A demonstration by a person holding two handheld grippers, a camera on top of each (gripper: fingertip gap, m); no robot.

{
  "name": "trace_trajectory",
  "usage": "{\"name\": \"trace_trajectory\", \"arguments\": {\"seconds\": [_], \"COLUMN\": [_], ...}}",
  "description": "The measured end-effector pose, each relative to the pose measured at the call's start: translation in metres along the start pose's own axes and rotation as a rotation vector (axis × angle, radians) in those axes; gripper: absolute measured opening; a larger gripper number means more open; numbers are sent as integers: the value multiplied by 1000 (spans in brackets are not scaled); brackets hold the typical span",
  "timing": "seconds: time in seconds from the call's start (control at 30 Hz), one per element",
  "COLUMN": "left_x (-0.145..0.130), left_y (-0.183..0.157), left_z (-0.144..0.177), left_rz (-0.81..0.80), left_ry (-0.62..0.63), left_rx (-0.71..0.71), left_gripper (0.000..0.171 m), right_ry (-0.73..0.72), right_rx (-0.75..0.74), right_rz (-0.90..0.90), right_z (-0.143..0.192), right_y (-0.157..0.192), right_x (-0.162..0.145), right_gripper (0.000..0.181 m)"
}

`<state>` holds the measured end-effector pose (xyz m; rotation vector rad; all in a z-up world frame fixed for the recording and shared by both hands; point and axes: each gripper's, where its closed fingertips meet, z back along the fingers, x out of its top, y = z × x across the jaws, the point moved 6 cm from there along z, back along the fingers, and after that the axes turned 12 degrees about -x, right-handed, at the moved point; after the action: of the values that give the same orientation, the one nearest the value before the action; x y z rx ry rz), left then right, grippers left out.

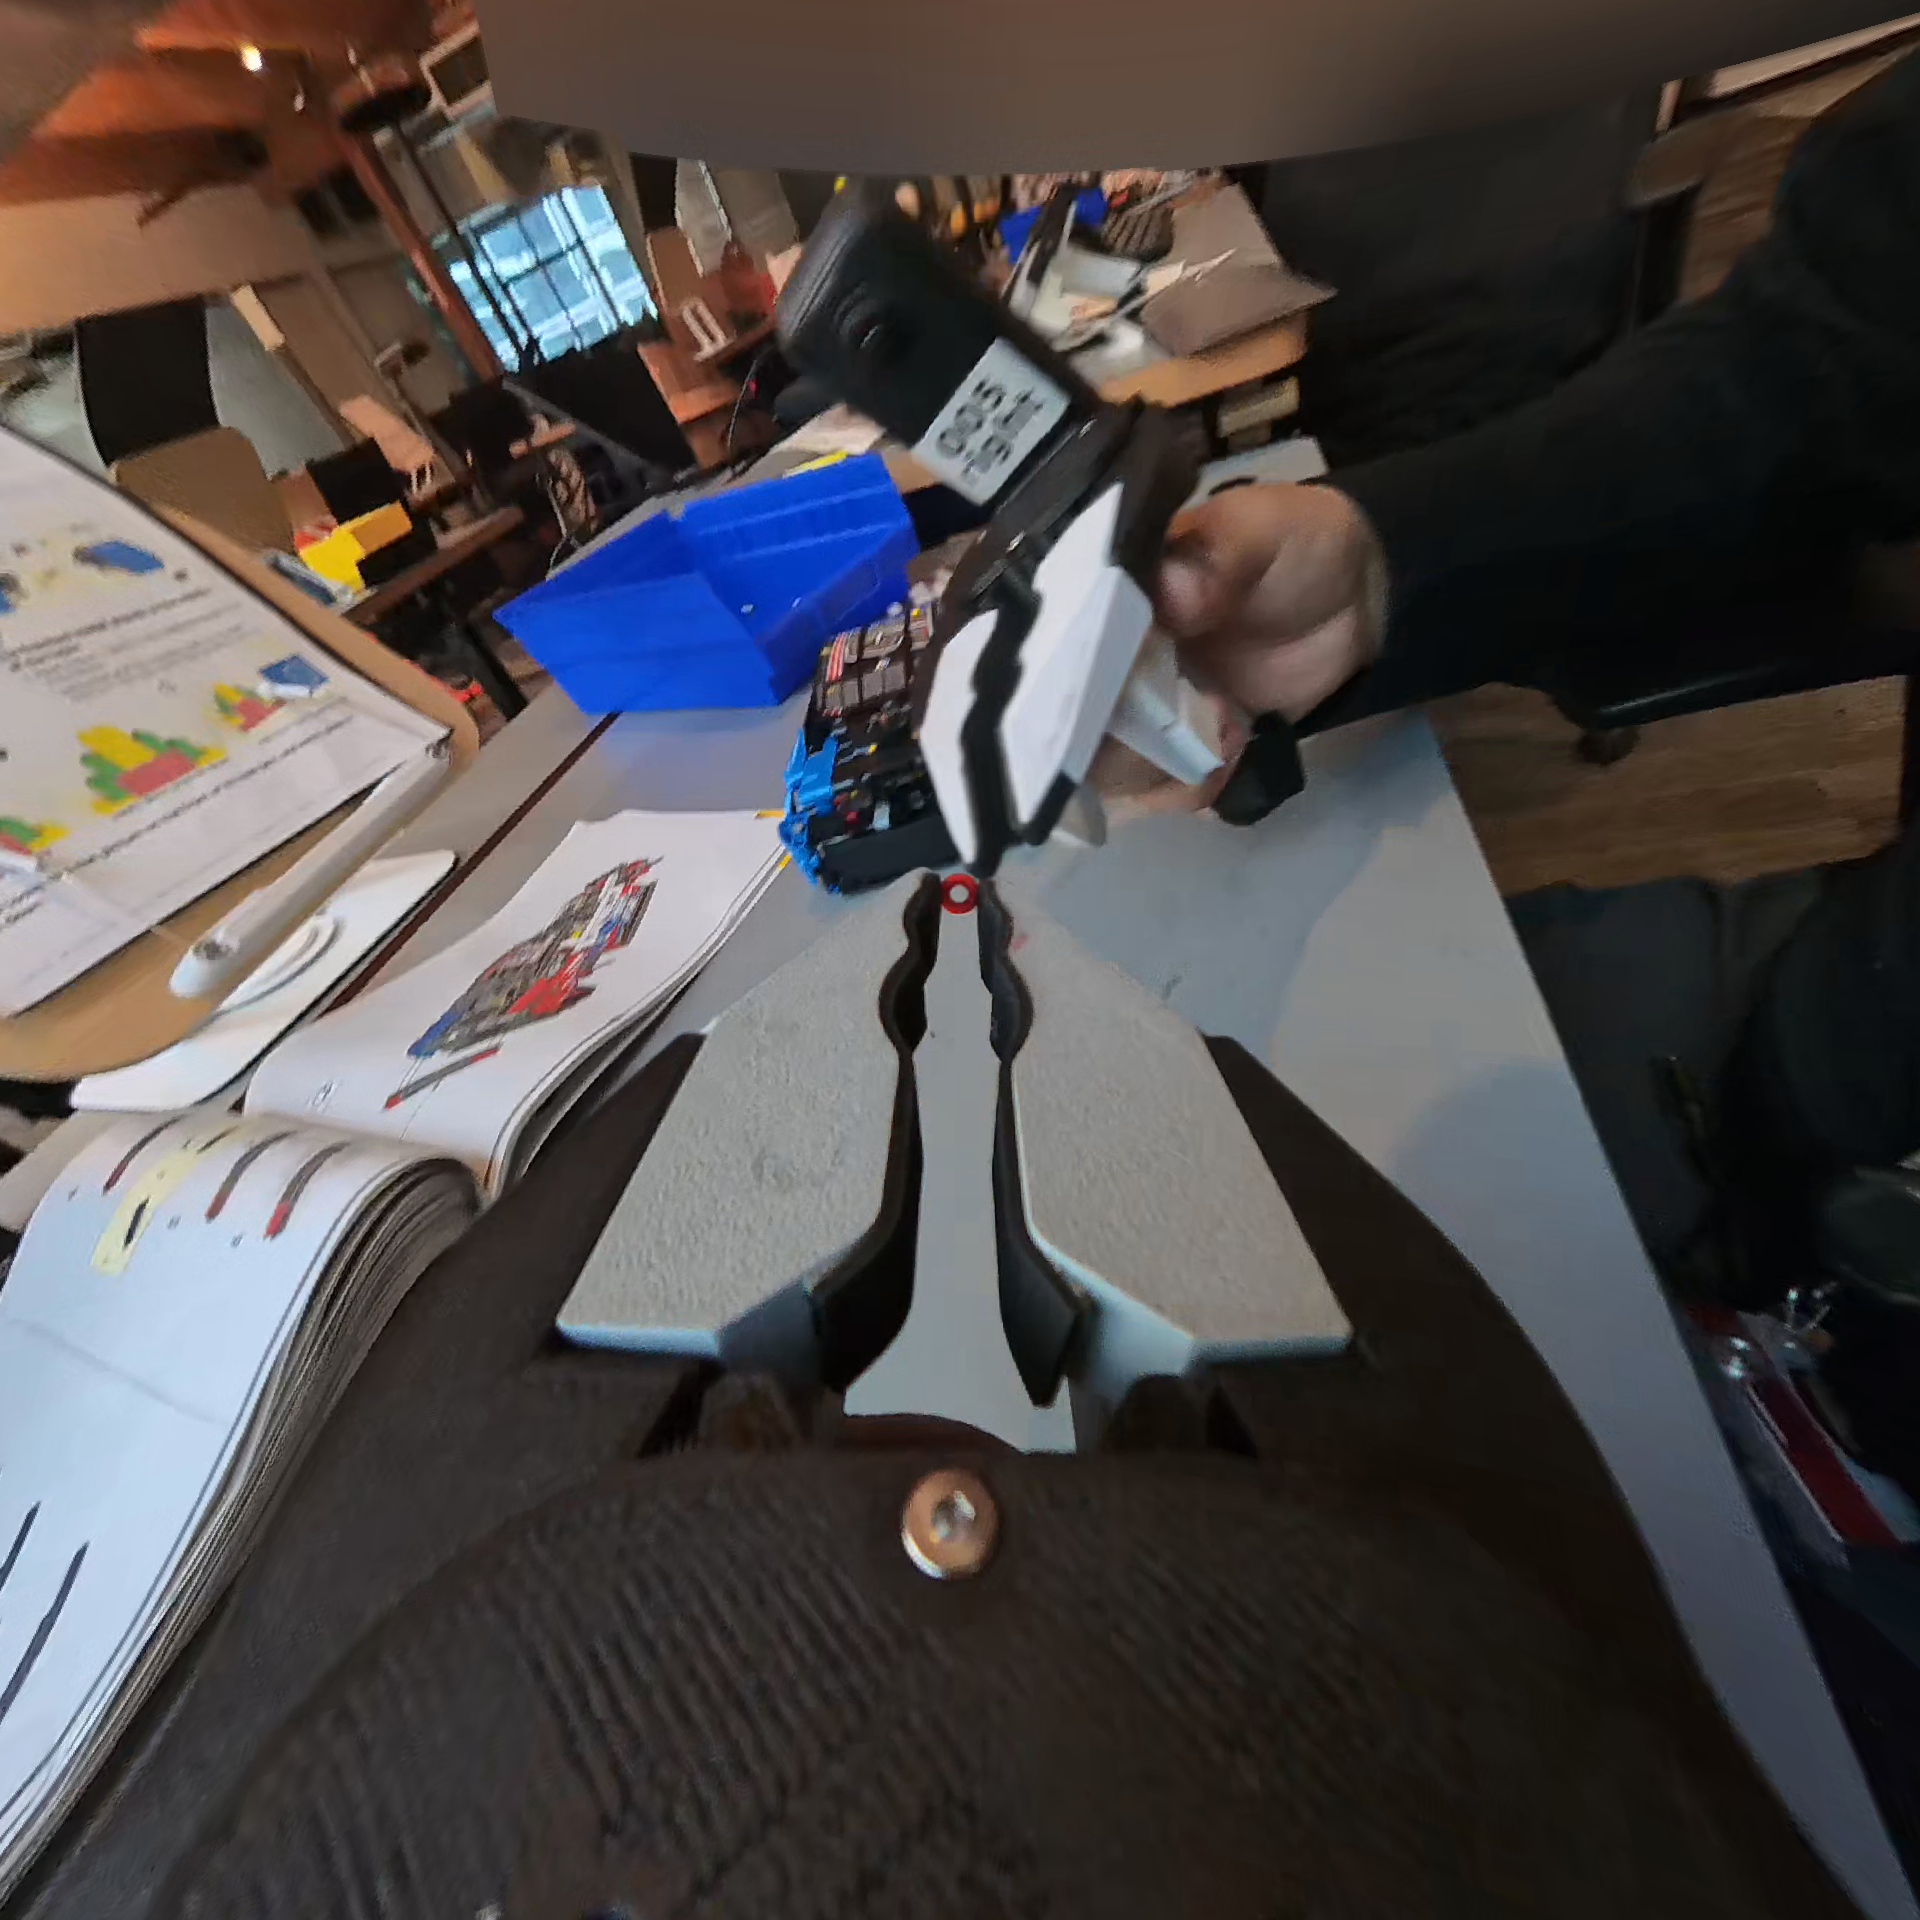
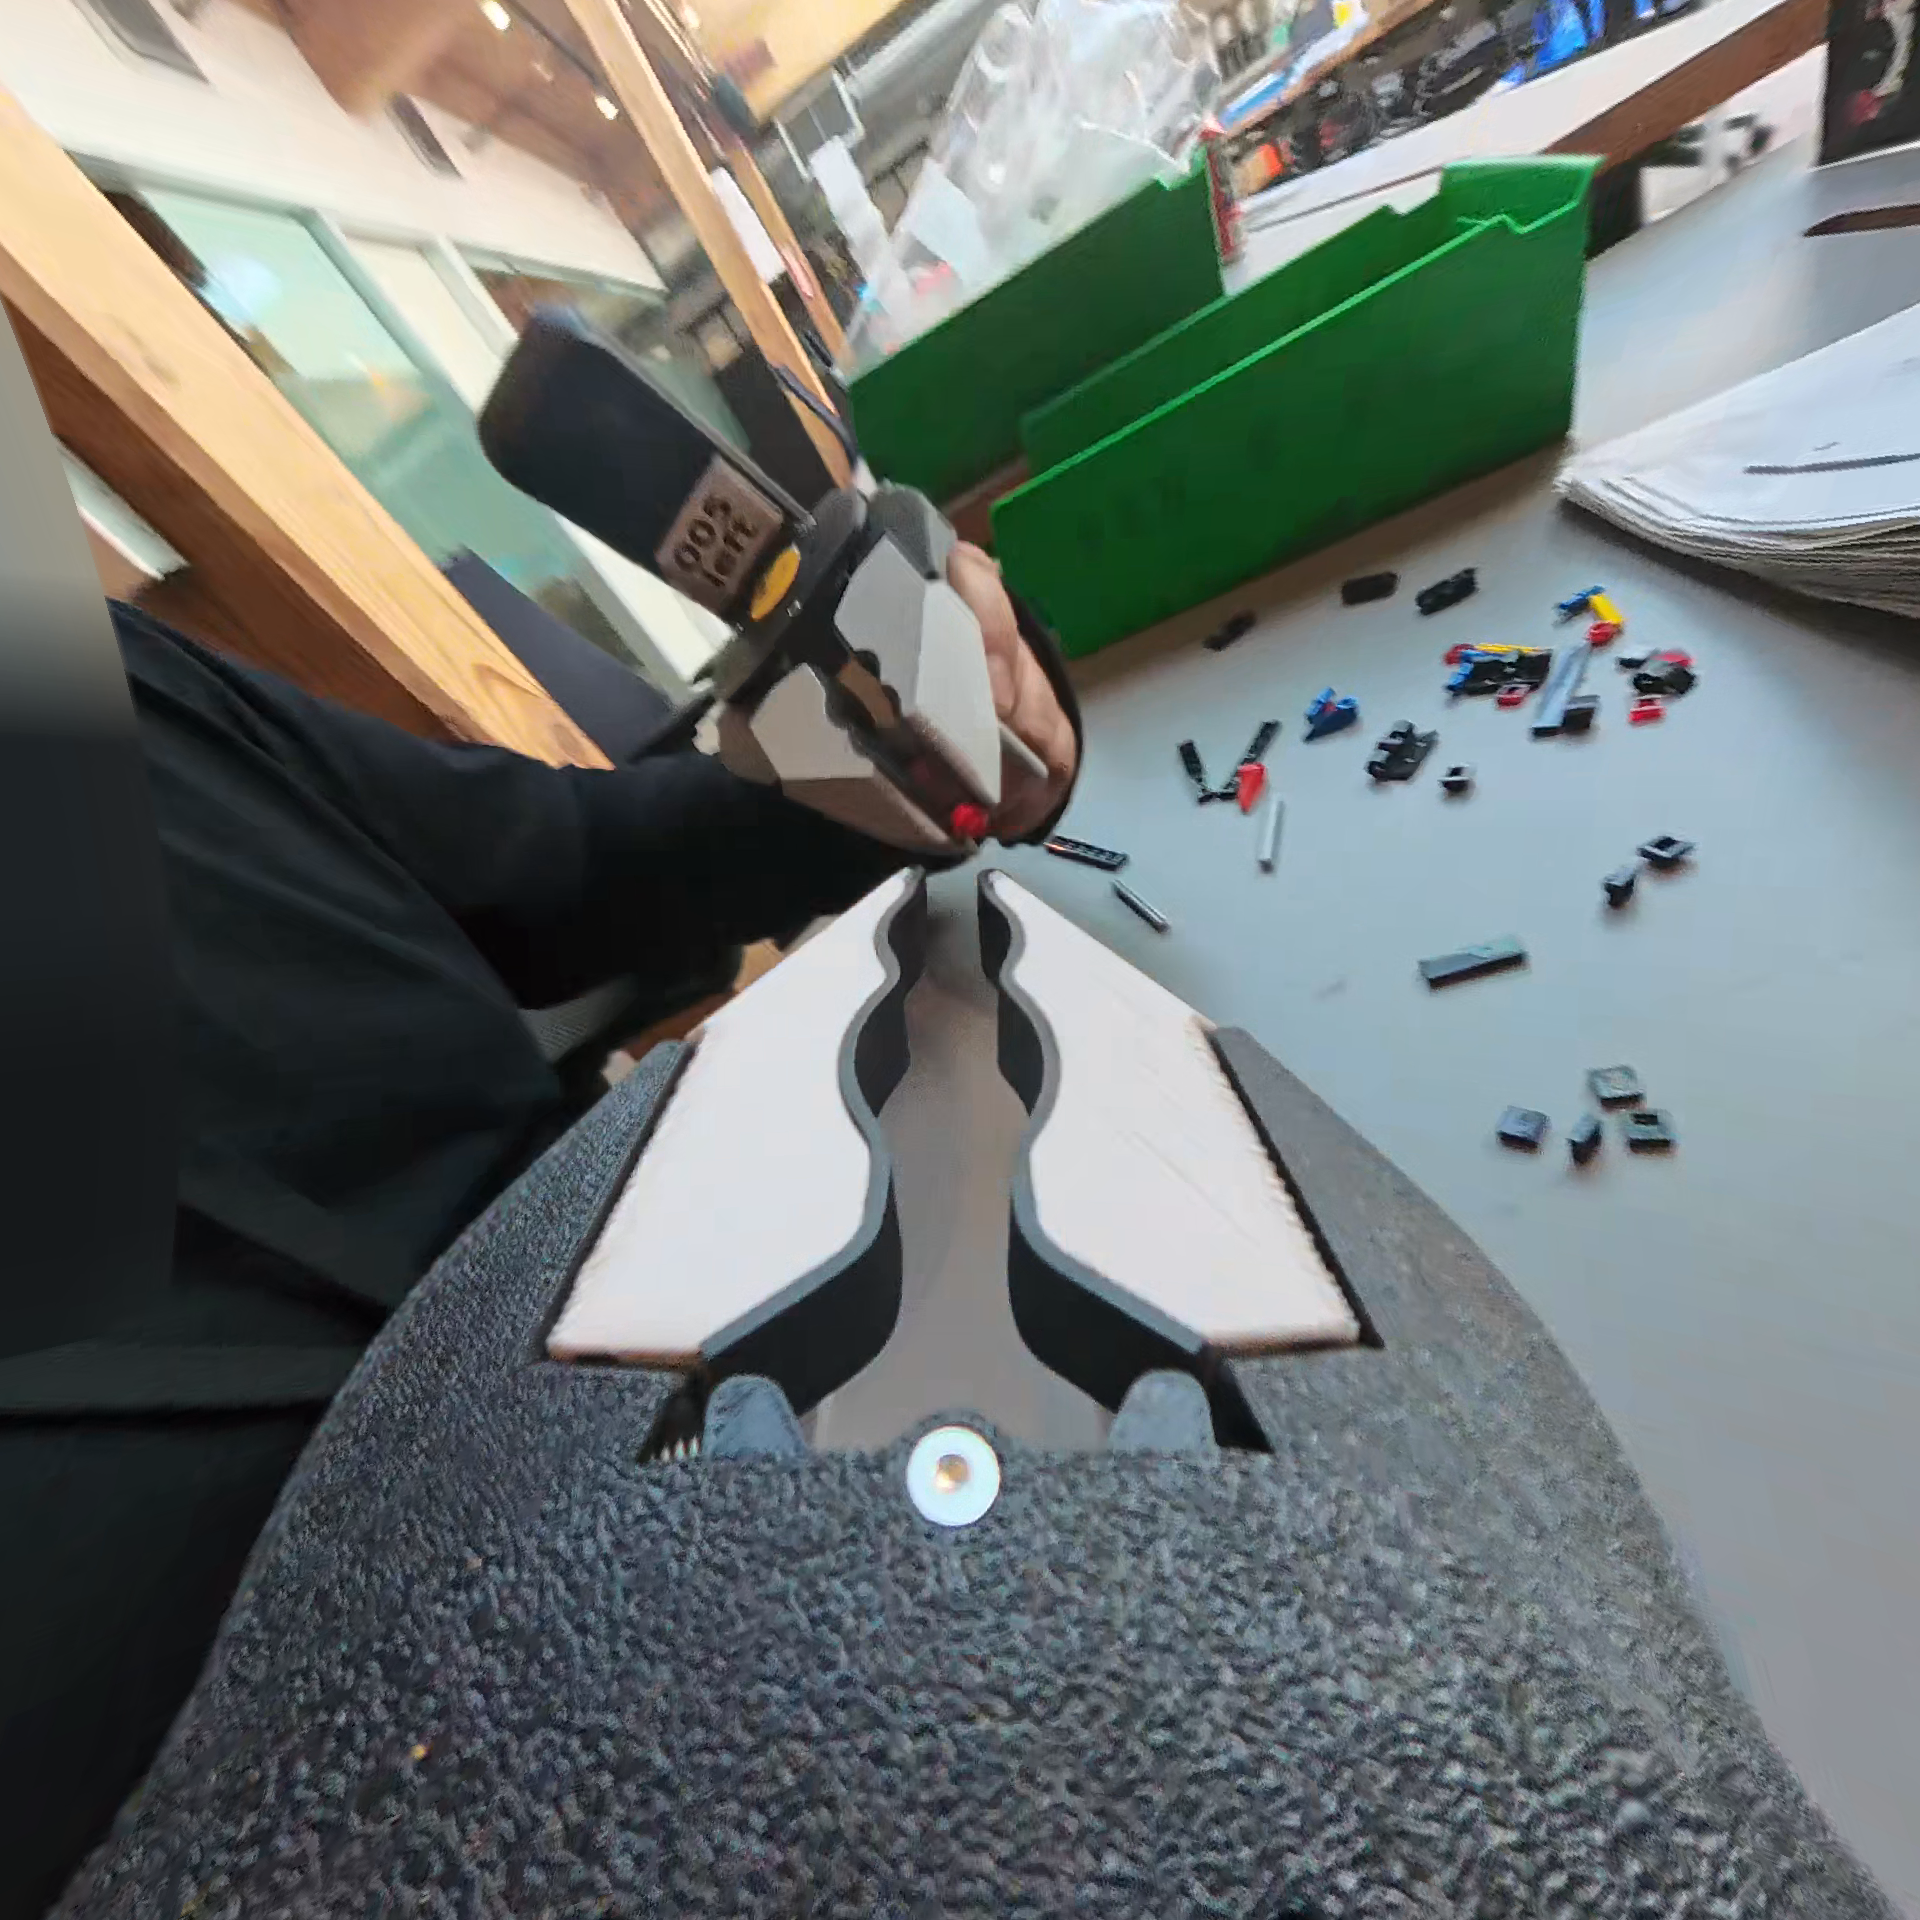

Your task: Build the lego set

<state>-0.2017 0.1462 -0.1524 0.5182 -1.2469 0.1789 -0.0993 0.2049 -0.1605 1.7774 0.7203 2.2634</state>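
Note:
My left gripper [image 1: 957, 896] is shut on a small red ring piece [image 1: 944, 894] and holds it above the grey table [image 1: 1299, 987]. My right gripper [image 1: 979, 857] points down, its tips just above the red piece. In the right wrist view my right gripper [image 2: 951, 883] is narrowly open and empty. The left gripper [image 2: 971, 831] with the red piece [image 2: 968, 821] is right in front of its tips. A blue and black lego model [image 1: 862, 769] stands on the table behind both grippers.
Several loose lego pieces [image 2: 1496, 670] lie scattered on the table to the right. Green bins [image 2: 1299, 447] stand behind them. A blue bin [image 1: 717, 592] sits behind the model. An open instruction booklet [image 1: 540, 987] and a propped instruction sheet [image 1: 156, 707] are at the left. Less than 4 cm separates the two grippers' tips.

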Motion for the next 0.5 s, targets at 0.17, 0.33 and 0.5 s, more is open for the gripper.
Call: {"name": "trace_trajectory", "arguments": {"seconds": [0.17, 0.33, 0.5], "left_x": [10, 19, 25], "left_y": [-7, -10, -13], "left_z": [-1, 0, -3], "left_rz": [-28, -25, -34], "left_ry": [-89, -195, -221], "left_rx": [-12, -30, -42], "left_gripper": [4, 3, 3], "right_ry": [-21, -42, -60], "right_rx": [129, 221, 319], "right_rz": [-110, -183, -237], "right_z": [3, 2, 2], "right_y": [4, 8, 13], "right_x": [3, 6, 9], "right_gripper": [4, 6, 8]}}
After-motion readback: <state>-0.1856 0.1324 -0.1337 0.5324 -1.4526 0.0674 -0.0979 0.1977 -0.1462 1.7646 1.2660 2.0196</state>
